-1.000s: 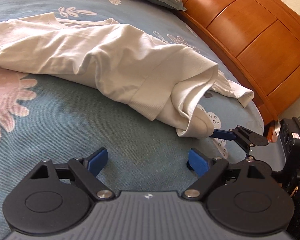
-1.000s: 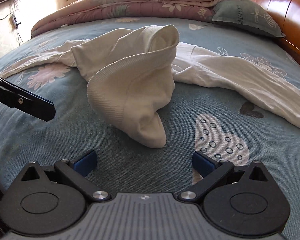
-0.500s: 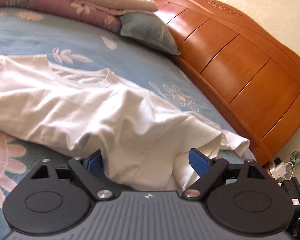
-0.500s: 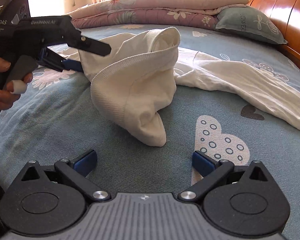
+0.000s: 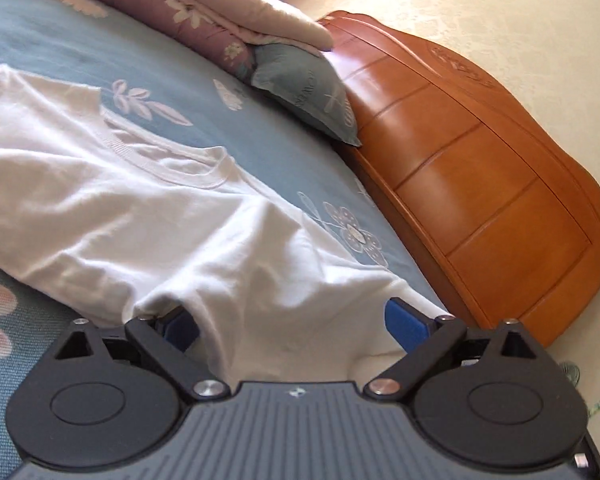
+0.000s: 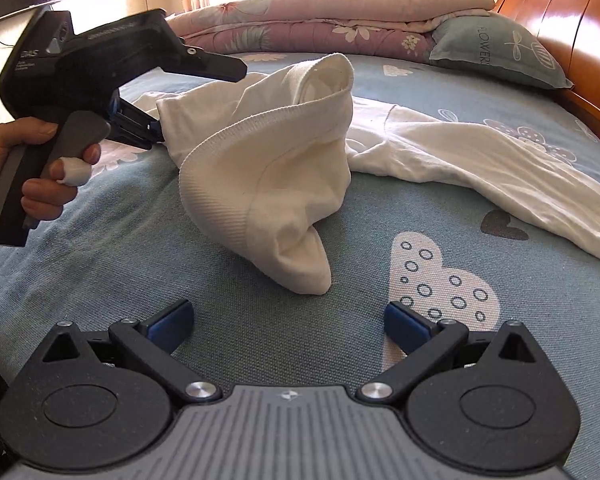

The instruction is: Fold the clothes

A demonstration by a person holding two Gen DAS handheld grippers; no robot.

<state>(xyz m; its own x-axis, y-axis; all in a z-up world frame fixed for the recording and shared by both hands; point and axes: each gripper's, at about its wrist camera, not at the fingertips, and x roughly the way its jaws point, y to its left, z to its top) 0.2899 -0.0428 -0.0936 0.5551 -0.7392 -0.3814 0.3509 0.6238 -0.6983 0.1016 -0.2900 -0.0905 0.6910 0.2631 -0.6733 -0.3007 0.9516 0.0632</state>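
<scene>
Fingers [image 5: 178, 326] of the left gripper [image 5: 296, 322] are spread wide, white cloth bunched between them but not pinched yet. In the right wrist view that same tool, held by a hand [image 6: 28, 176], has its tips at the left edge of the raised fold. The white shirt [image 5: 140, 216] lies crumpled across the blue floral bedsheet [image 6: 260, 340], collar toward the pillow [image 6: 496, 50], one part standing up in a cone with a ribbed hem. The right gripper [image 6: 286, 322] has its fingers wide apart too, nothing between them, hovering over bare sheet just short of the cone's tip.

Handling, as a guess: light, soft, limp knit, will sag and slide (no stiffness). Best hold looks like the ribbed hem edge or a corner.

Hard to tell: which part of the shirt the cone is; the underside of the folds is hidden; the left gripper's view is slightly blurred.
</scene>
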